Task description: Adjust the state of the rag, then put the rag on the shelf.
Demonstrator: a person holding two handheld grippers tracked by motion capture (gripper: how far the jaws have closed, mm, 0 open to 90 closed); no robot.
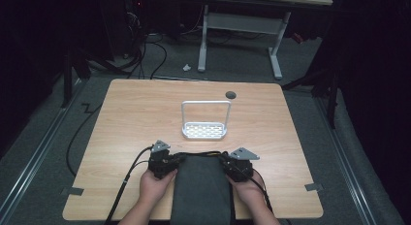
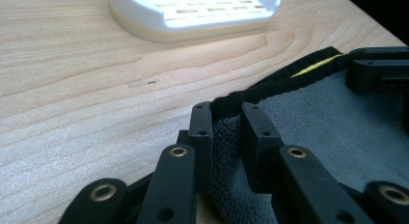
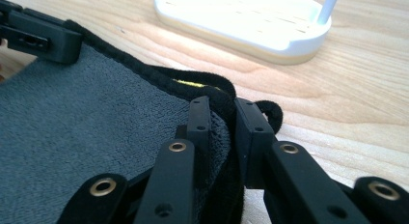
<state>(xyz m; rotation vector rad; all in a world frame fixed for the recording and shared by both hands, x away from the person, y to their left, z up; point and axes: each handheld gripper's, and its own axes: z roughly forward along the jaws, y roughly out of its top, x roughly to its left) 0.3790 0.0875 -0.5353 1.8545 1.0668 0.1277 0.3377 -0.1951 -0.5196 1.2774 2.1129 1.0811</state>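
Wooden table (image 1: 126, 113) under a dark room, desk legs behind it. My left gripper (image 2: 226, 119) is at the towel's (image 1: 201, 191) far left corner, jaws clamped on the black hem, grey pile bunched between the pads. Between my hands, the grey towel lies flat at the near edge, hanging over it towards me. Beyond its far hem, well apart, stands the white rack (image 1: 204, 130) with its hoop handle. My right gripper (image 3: 223, 115) pinches the far right corner, hem folded between the jaws.
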